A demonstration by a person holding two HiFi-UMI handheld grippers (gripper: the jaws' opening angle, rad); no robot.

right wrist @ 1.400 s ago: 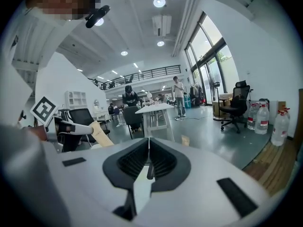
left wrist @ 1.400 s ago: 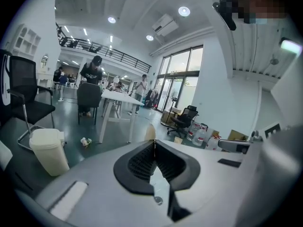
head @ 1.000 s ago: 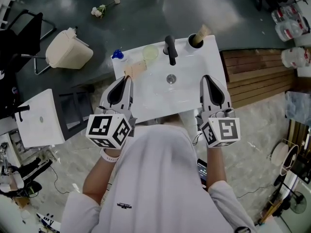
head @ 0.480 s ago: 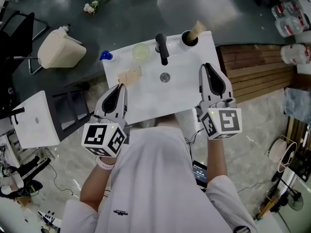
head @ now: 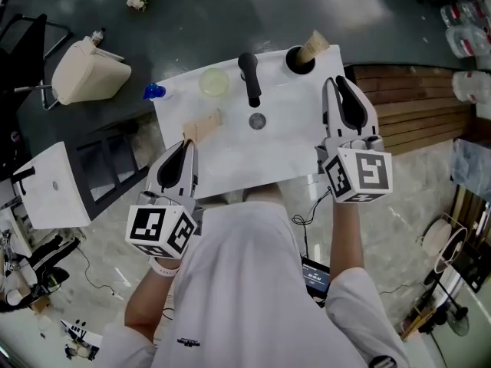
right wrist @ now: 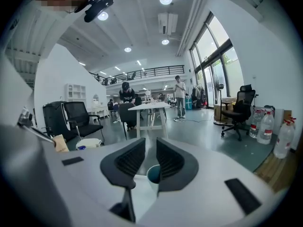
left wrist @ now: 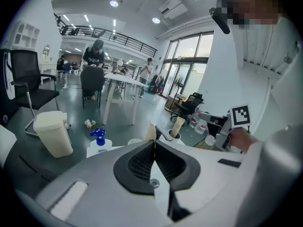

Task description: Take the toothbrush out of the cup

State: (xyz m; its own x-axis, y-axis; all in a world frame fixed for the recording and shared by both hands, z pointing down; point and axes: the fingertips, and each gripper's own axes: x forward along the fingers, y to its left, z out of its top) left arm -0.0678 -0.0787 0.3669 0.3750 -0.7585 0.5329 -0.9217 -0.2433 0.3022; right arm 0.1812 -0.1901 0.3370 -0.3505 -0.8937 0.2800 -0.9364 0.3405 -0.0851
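Across the white sink [head: 295,140], the big change is on its right side: the right gripper [head: 337,83] has travelled from the sink's near right edge up along that side and now points towards the cup [head: 298,61] on the sink's far right corner. Its jaws have just been opening. They stand a little apart with nothing pressed between the pads, and its own view shows only what looks like the cup's rim low in the gap, beyond the tips. The left gripper [head: 186,144] has drawn back to the sink's near left edge, jaws together and empty, so it looks parked rather than helping. The cup stands upright, near the right gripper's tips but not touched by them. The toothbrush [head: 313,48] is still in it, its tan end leaning out over the sink's far edge. By this reading the reach is nearly done and the grasp not yet begun: the jaws probably need to part wider, line up on the tan end and close on it before lifting it clear.
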